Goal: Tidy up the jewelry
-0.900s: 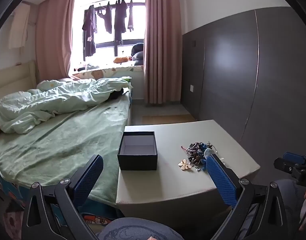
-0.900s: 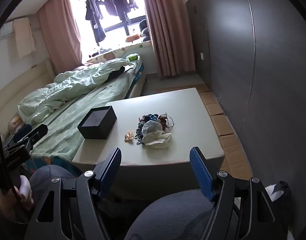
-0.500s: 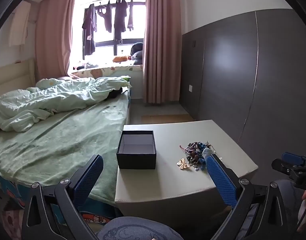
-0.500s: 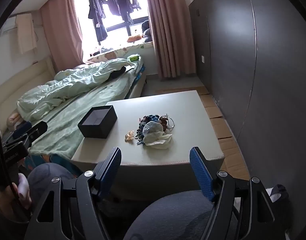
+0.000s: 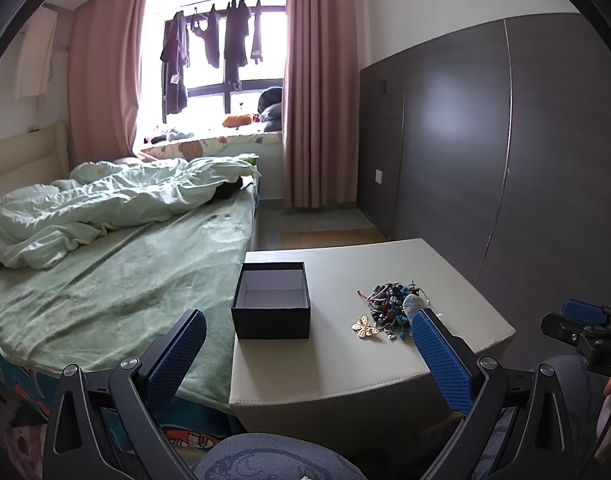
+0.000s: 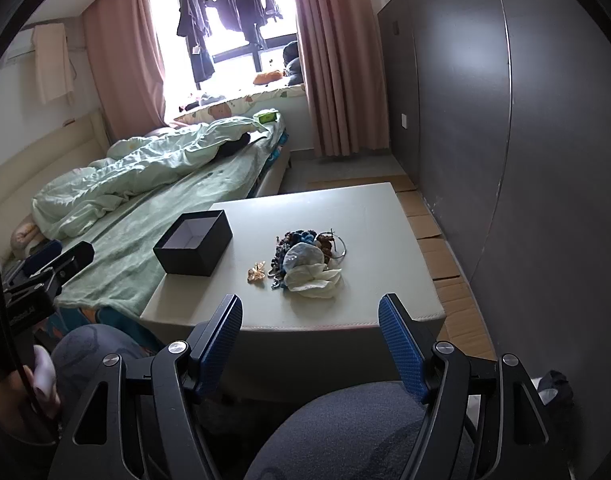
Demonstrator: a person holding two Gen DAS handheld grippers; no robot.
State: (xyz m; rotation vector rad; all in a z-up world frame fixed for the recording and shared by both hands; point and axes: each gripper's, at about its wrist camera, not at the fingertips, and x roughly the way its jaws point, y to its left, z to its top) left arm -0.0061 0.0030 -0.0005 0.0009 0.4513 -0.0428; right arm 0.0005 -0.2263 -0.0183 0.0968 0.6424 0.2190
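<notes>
- Bedroom: a pale table (image 6: 369, 216) beside the bed (image 5: 105, 264).
- Jewelry pile (image 6: 305, 250) lies right of the open black box (image 6: 193, 242).
- Right tongs (image 6: 310, 344), spread empty, sit nearer, pile straight ahead; left tongs (image 5: 308, 350) likewise apart.

An open black box (image 6: 193, 246) with a pale lining sits ahead-left of the right gripper (image 6: 310, 340). The jewelry heap (image 6: 305, 258) of beads, cloth and a gold butterfly brooch (image 6: 256, 272) lies directly ahead.

1 black box (image 5: 271, 312), 1 jewelry heap (image 6: 301, 254), 1 gold butterfly brooch (image 5: 363, 326), 1 table (image 6: 317, 312), 1 bed (image 5: 117, 276).
</notes>
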